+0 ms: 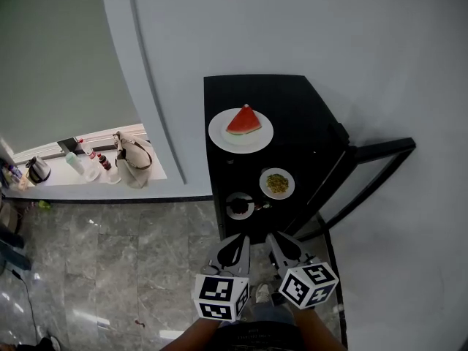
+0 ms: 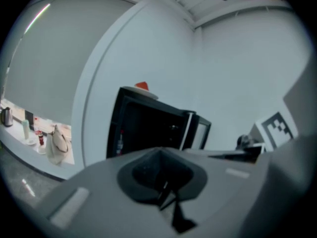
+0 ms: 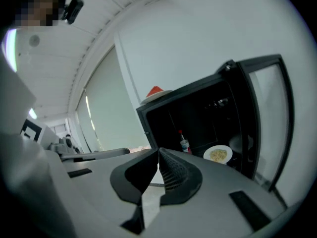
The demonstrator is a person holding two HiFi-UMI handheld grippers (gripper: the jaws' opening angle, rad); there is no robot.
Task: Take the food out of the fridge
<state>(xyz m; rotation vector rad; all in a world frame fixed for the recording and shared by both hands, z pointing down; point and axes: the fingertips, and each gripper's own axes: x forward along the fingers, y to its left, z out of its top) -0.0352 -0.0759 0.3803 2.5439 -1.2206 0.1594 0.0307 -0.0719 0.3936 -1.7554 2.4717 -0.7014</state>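
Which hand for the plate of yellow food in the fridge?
Right. The right tool, shut, sits in line with the plate of yellow food, which its view shows; the view from the left tool does not.

Grey tongs (image 1: pixel 238 241), black ribbed pads (image 3: pixel 173 175), black-and-white marker cubes (image 1: pixel 221 297)

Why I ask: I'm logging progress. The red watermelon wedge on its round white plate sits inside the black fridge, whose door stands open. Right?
Not quite. The red watermelon wedge on its round white plate sits on top of the black fridge, not inside it, as the head view shows. The fridge door does stand open.
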